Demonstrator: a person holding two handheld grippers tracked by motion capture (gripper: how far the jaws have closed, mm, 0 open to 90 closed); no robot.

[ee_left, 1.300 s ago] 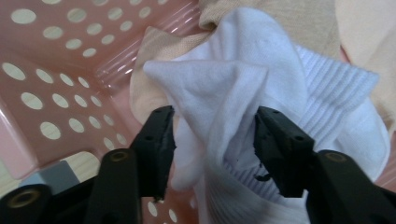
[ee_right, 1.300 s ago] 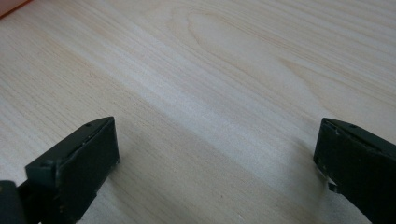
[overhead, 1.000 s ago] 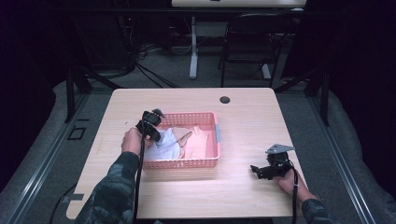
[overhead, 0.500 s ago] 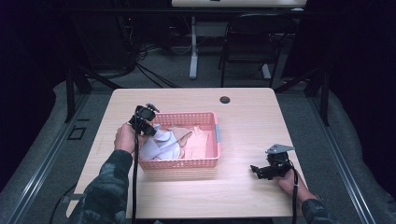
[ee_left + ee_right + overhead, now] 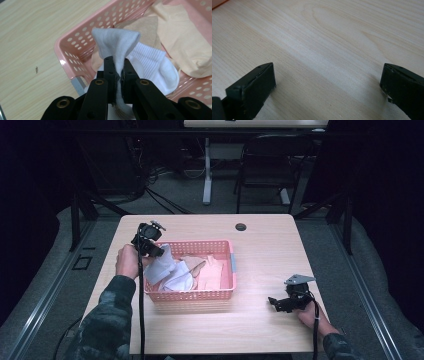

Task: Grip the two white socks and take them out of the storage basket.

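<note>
No readable text from my end: no labels, brands, numbers or signs on the basket (image 5: 220, 295), the socks in it, or the table (image 5: 260, 330) around the basket. Nothing legible in the gripper views either.

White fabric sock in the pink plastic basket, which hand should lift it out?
Probably the left: the left gripper is shut on the white fabric sock, while the right gripper rests open on the wooden table.
</note>
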